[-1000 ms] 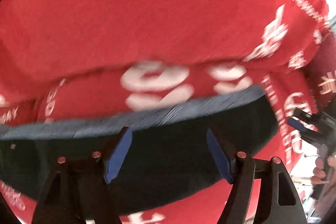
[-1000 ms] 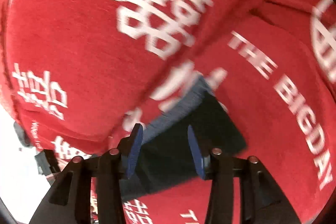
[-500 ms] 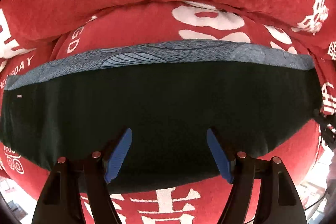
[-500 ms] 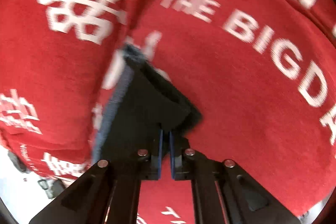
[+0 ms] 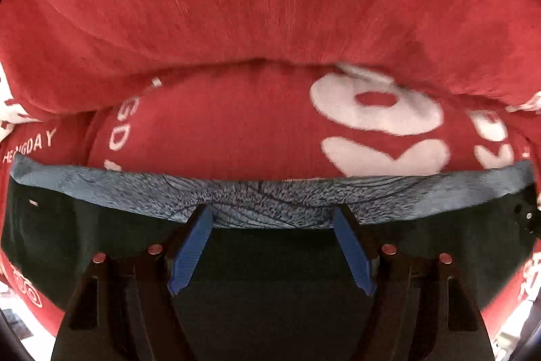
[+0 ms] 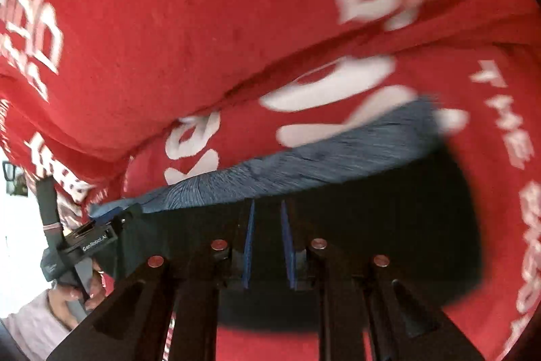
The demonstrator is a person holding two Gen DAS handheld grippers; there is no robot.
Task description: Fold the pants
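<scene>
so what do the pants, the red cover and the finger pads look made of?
Pants: dark matte soft fabric; waistband heathered blue-grey knit, gathered like elastic.
Red cover: plush, napped cloth with white print; brush streaks show in the pile.
Pads: blue, matte, finely ribbed, probably rubber or plastic.

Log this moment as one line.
pants flat on red blanket | left gripper open over waistband | right gripper narrow gap, grasp unclear

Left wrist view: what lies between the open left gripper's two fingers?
Only the dark pants and their grey-blue waistband span the left gripper, shown in the left wrist view.
</scene>
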